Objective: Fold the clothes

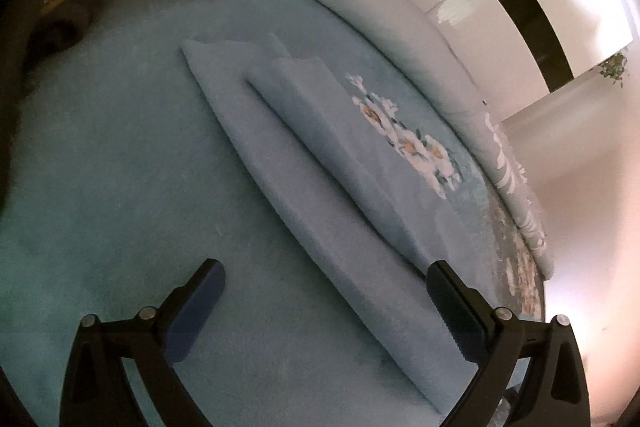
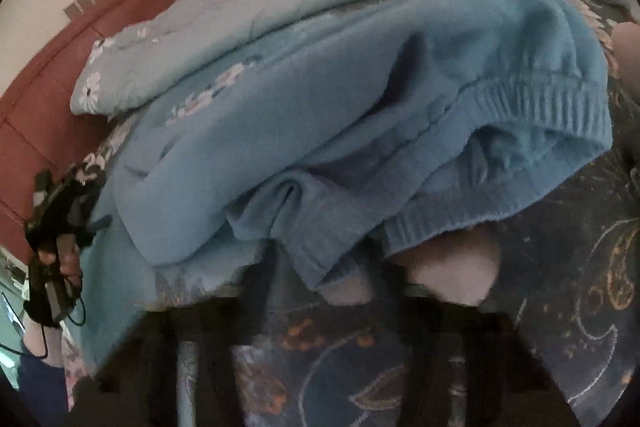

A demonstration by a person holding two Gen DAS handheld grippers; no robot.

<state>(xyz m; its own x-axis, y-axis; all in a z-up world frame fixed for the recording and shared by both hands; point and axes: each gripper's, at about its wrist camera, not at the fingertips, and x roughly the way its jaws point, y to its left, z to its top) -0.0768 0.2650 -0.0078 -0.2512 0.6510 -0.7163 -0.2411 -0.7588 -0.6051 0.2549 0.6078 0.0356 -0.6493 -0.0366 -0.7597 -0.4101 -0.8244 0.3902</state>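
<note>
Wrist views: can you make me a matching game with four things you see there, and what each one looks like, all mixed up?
Things:
1. sweater
2. headboard
3. left hand-held gripper
4. quilt

Looks:
A. red
B. open wide
C. grey-blue with white flowers
D. plain blue with a ribbed edge

Pairs: 1-D, 2-A, 3-B, 4-C
</note>
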